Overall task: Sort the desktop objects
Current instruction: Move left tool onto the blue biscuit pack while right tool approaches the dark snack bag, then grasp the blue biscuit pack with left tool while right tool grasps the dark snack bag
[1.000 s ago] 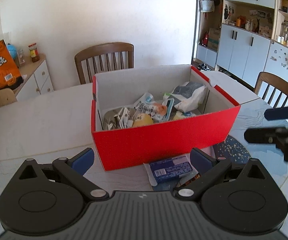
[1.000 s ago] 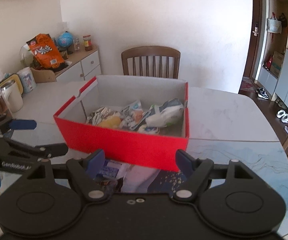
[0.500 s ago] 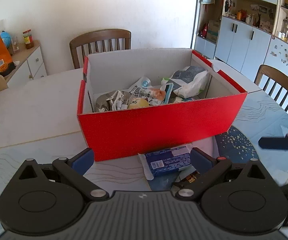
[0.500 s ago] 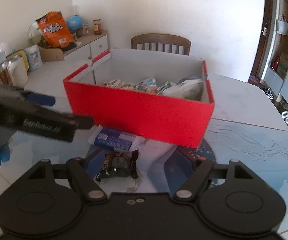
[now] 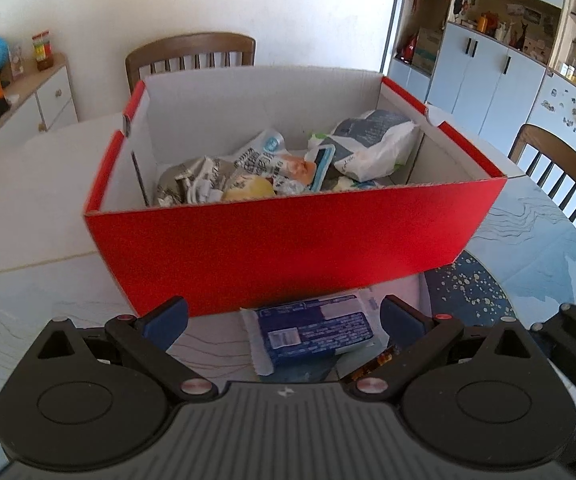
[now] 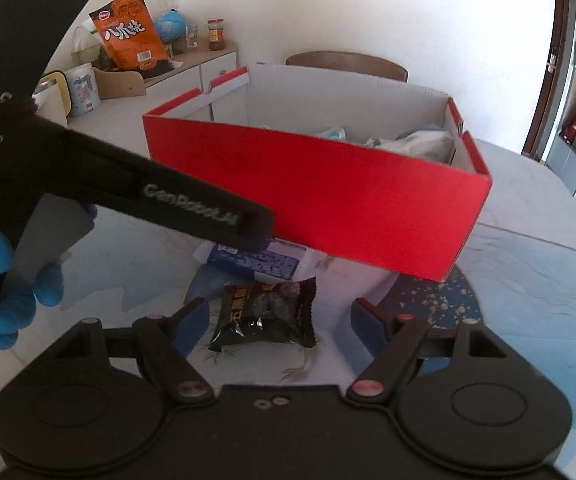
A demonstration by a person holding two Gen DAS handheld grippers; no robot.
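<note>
The bench (image 5: 28, 288) is shown carrying a red box (image 5: 288, 248) filled with packets. The left claw (image 5: 284, 320) is held spread, a blue packet (image 5: 311, 330) lying between its fingers, just before the box. The right claw (image 6: 280, 322) is likewise spread around a dark snack packet (image 6: 266, 314), untouched.

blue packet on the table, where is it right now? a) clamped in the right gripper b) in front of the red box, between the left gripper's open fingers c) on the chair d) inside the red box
b: the blue packet lies on the table before the red box, between the open left gripper fingers, not gripped.
</note>
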